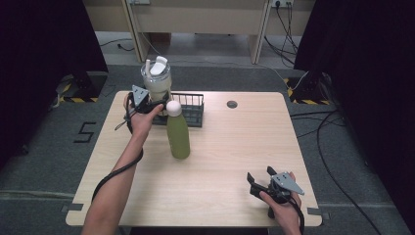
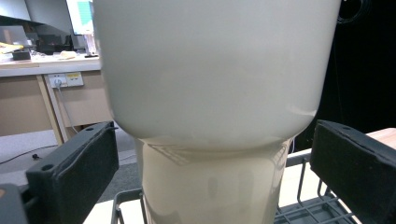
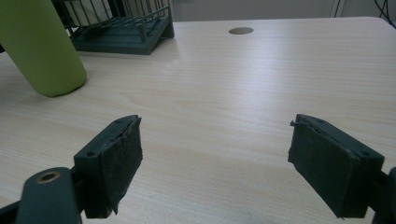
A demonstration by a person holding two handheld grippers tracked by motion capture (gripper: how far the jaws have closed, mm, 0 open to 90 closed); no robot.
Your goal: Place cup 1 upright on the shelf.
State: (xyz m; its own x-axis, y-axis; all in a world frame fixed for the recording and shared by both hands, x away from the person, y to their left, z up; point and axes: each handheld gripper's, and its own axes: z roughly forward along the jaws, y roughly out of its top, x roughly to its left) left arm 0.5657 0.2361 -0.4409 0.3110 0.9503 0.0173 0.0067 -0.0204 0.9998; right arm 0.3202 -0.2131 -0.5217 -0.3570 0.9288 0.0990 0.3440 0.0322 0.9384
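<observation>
At the left rear of the desk (image 1: 220,161), the left tongs (image 1: 155,105) sit level with a large pale tumbler (image 1: 156,81) that stands upright in the left end of a dark wire basket (image 1: 193,110). The tumbler has a whitish lid with a flip cap and a straw rising at its left side. In the left gripper view the tumbler (image 2: 215,93) looms directly ahead of the left tongs (image 2: 215,168), its wide upper body narrowing to a slimmer base that stands between the two black jaws. The jaws stand wide, and a visible gap shows between each pad and the tumbler's narrow base, so the pads are not pressing on it. The basket's wire rim (image 2: 308,161) runs behind and below the tumbler there.

Just right of the left hand (image 1: 139,122), a green bottle (image 1: 178,132) with a round white cap stands upright on the desk, directly in front of the basket and very near it; whether they touch cannot be told. In the right gripper view the green bottle (image 3: 39,46) appears at upper left, with the basket (image 3: 123,30) behind it.

Further right, a small round grommet (image 1: 232,104) is set into the desk near its far edge.

At the near right corner, the right hand (image 1: 284,208) holds the right tongs (image 1: 259,178) low over bare desk, well apart from bottle and basket. In the right gripper view the right tongs (image 3: 215,154) are spread wide, with nothing between the pads but desk surface (image 3: 261,79).
</observation>
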